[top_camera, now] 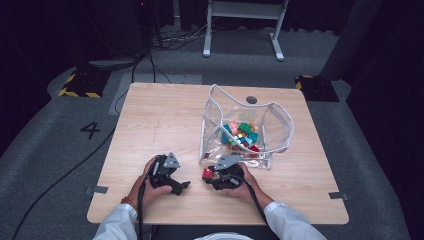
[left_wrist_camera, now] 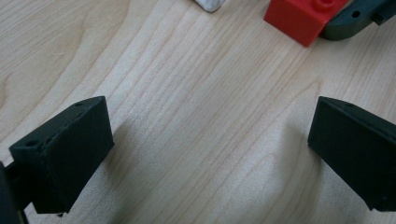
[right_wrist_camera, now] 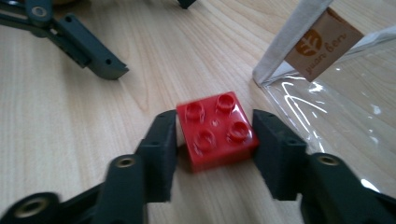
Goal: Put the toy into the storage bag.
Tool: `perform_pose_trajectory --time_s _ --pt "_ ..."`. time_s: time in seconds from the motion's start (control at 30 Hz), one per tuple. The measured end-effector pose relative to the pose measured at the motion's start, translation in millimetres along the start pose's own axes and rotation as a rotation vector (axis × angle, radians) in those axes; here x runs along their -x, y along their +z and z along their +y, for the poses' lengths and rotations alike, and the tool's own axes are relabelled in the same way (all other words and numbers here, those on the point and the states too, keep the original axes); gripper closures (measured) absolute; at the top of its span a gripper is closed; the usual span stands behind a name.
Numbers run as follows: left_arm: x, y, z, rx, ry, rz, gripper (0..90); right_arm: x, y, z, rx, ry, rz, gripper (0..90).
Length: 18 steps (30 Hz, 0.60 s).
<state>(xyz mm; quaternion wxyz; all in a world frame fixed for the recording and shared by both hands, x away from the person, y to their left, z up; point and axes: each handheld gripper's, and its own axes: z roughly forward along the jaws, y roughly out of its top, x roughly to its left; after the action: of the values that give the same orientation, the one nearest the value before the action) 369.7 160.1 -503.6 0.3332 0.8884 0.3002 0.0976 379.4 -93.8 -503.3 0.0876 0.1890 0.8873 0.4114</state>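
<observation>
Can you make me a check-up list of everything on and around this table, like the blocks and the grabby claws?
Surface: light wooden table, bare apart from the things listed.
Job's things: red block with four studs, on the table; clear bag standing open, with coloured blocks inside.
Clutter: nothing seen.
Grippers: right gripper has a jaw at each side of the red block, pressing it; left gripper open over bare wood, nothing between its jaws.
Cables: one black cable trails off the table's left onto the floor; more lie by the far wall.
Surroundings: grey floor, a white frame behind, yellow-black striped marks.
</observation>
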Motion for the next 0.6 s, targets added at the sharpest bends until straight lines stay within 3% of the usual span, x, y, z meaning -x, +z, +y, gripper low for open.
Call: perform_pose_trajectory --time_s 0.3,0.53,0.57,0.6 --pt "0.0 0.0 0.0 0.000 0.000 0.000 0.1 1.2 -3.1 -2.1 -0.003 -0.022 -0.001 59.2" --pt "0.0 0.0 0.1 0.000 0.000 0.000 0.1 1.0 -6.3 -4.1 -0.005 -0.004 0.012 59.2" --pt "0.0 0.0 0.1 0.000 0.000 0.000 0.1 2.8 -6.7 -4.8 0.008 -0.027 0.014 59.2" --pt "0.0 -0.1 0.1 -0.001 0.000 0.000 0.1 2.9 -7.4 -5.0 0.026 -0.018 0.014 59.2"
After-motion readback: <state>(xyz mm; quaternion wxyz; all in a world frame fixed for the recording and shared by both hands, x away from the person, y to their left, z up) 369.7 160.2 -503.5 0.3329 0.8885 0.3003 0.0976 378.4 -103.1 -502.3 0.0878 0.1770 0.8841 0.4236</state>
